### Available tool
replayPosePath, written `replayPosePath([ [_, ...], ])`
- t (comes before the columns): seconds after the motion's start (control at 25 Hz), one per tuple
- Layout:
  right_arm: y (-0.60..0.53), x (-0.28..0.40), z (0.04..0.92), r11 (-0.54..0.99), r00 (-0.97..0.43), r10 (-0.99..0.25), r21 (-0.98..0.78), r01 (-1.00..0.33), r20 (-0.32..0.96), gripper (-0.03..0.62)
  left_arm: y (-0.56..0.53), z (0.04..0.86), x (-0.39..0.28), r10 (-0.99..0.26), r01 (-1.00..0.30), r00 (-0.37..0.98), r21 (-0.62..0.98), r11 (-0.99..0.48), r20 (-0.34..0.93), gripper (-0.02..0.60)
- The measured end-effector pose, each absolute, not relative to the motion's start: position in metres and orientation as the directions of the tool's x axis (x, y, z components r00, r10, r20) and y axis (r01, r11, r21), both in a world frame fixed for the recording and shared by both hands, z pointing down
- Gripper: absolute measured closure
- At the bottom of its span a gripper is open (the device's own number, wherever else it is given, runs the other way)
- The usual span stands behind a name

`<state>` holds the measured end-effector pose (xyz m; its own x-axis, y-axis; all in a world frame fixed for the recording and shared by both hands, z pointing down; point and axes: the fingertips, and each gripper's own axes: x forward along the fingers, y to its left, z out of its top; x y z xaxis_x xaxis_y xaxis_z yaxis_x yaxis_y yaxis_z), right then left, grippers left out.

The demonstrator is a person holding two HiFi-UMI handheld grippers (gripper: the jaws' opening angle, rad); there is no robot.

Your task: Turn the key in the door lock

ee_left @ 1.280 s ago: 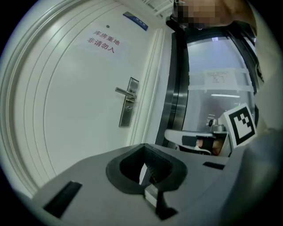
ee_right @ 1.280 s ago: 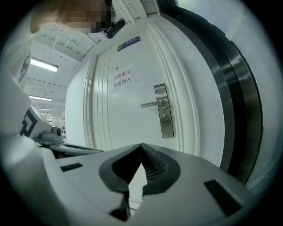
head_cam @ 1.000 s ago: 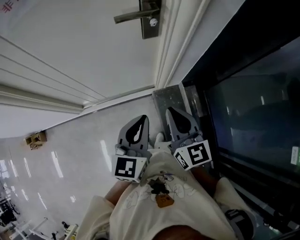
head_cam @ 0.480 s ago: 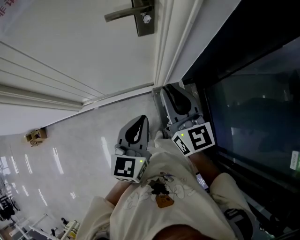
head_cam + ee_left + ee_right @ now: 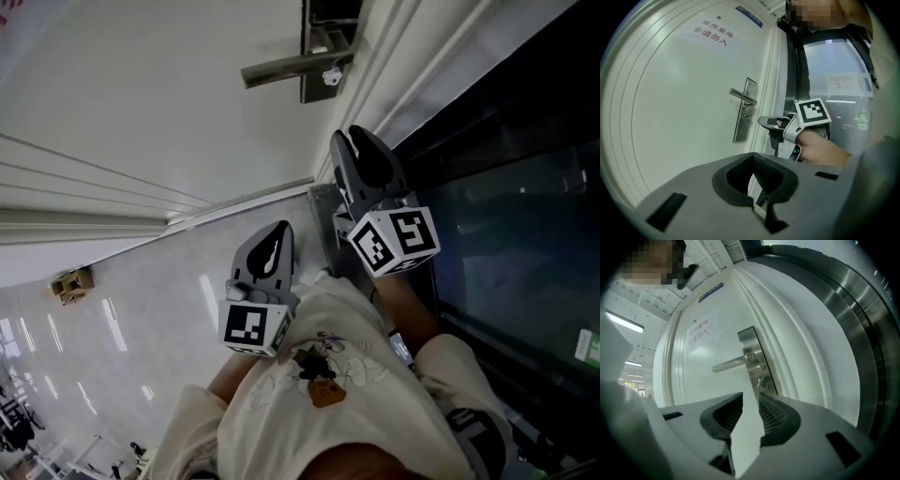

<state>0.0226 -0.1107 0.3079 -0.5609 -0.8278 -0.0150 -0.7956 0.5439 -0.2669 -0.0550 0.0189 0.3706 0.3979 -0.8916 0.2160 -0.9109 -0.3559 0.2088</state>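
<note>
Key (image 5: 761,382) sits in the lock plate (image 5: 751,341) just below the lever (image 5: 733,363). It juts out from the door (image 5: 701,380) toward me, its round bow outermost; I can't tell how the bow is turned. The lever lies level and points away from the door's edge.

My right gripper (image 5: 750,398) faces the plate, its jaws opening. Nothing is between them, only door showing through the gap, and the key is ahead of the tips, untouched. My left gripper (image 5: 754,164) hangs further back, jaws closed to a sliver and empty.
</note>
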Motion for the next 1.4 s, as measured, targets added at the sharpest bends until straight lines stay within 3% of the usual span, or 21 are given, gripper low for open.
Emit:
replayPosePath([
  [0.28,-0.163,0.011,0.301,0.462,-0.486,-0.874,-0.344,-0.817,-0.021,0.493,-0.031,0.365,-0.07,-0.858,-0.877,0.472,0.206,-0.434,0.203,0.575],
  [0.6,-0.191,0.003,0.294,0.483,-0.516,-0.857,-0.371,-0.793,-0.011,0.494,-0.062,0.351,-0.064,-0.859,-0.876,0.475,0.194,-0.442,0.189,0.575],
  [1.0,-0.183,0.007,0.289,0.527,-0.539,-0.842,-0.211,-0.823,0.0,0.467,-0.076,0.365,-0.067,-0.857,-0.875,0.473,0.226,-0.428,0.206,0.575],
  [1.12,-0.185,0.004,0.285,0.527,-0.53,-0.848,-0.104,-0.844,0.001,0.461,-0.075,0.362,-0.062,-0.854,-0.871,0.479,0.23,-0.434,0.202,0.575],
  [1.4,-0.167,-0.005,0.287,0.522,-0.524,-0.845,0.363,-0.771,0.102,0.404,-0.075,0.365,-0.071,-0.858,-0.875,0.47,0.237,-0.422,0.205,0.575],
])
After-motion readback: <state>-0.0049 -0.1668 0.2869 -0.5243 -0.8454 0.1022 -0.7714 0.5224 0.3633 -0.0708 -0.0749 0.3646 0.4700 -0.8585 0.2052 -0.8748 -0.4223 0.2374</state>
